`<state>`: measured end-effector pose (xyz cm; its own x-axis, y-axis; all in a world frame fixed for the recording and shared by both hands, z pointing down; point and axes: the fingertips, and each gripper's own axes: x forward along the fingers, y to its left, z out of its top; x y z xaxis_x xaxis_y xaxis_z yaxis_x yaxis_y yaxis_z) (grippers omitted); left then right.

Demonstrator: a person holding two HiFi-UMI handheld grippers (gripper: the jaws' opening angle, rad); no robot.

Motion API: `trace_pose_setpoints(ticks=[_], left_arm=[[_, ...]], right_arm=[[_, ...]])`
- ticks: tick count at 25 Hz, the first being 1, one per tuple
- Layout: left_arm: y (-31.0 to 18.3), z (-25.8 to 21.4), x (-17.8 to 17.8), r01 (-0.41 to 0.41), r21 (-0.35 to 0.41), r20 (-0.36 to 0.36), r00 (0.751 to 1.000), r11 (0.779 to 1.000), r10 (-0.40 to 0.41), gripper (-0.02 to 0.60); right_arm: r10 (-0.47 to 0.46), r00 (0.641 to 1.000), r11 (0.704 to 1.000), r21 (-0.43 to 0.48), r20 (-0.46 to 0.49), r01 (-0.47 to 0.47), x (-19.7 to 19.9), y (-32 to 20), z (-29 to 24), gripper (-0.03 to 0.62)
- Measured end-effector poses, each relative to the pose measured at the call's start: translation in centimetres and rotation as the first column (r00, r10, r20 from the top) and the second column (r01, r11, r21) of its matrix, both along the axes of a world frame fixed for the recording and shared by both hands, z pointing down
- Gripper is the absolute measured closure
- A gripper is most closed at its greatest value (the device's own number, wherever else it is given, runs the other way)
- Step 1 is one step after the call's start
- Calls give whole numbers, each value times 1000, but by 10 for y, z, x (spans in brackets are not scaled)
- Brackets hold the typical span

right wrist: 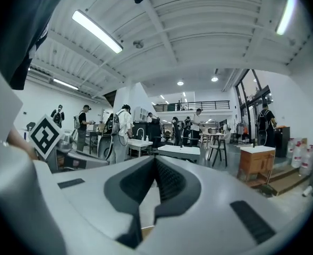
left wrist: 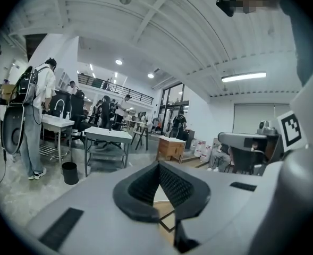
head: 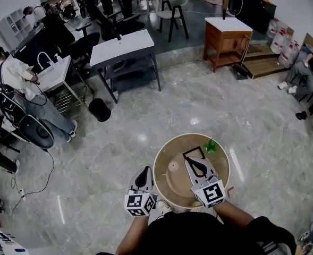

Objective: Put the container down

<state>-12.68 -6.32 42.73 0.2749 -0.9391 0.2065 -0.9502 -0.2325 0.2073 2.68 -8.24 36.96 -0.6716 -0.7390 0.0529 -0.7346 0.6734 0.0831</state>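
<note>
Showing green item (head: pixel 211 146) (head view only) on tabletop (head: pixel 220 166).

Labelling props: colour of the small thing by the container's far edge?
Green; the small thing shows best in the head view.

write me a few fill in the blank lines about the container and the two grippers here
Seen from the head view, the container has a ___ outline.
The small round thing lying inside it is pale ___.
The leafy piece near its far rim is ___.
The jaw tips of the left gripper and the right gripper are ___ (open or shut).
Missing words: round; pink; green; shut.
</note>
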Motion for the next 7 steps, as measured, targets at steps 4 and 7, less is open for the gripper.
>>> trace_pose_setpoints(ticks=[4,7], left_arm=[[0,4,2,-9,-8,11,1000,1000,9,589],[-1,7,2,-13,-10,12,1000,1000,13,588]], right_arm=[[12,999,1000,-10,39,-11,3,-7,-7,595],[13,999,1000,-9,45,-13,2,-9,-9,595]])
